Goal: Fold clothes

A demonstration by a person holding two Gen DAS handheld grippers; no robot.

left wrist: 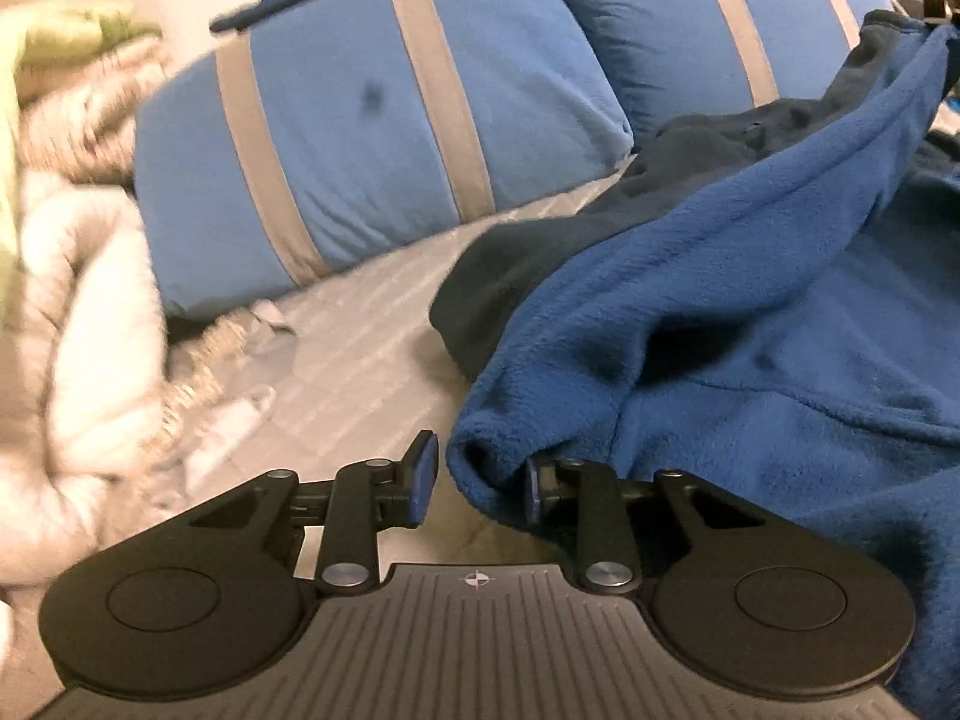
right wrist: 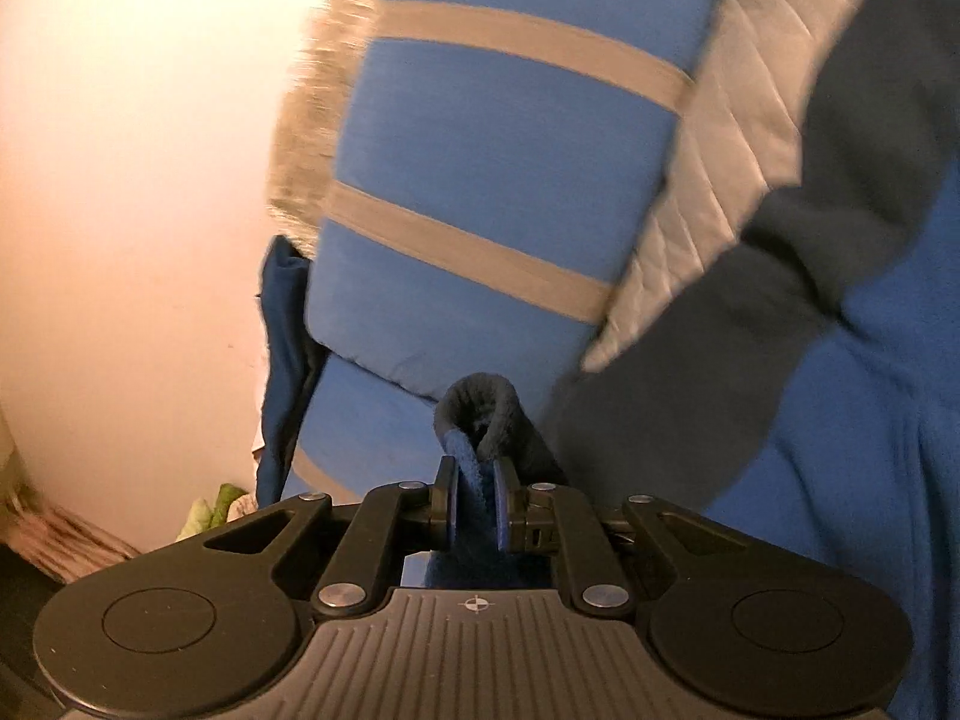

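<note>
Wide apart, the jaws of my left gripper hold nothing: the fleece lies just right of the gap, one rolled edge draped over the right finger, the left pad bare above the grey quilt. On my right gripper the jaws are pinched on a fold of that fleece, a dark cuff looping up just past the pads. Beyond both sets of jaws sit blue pillows with grey stripes.
</note>
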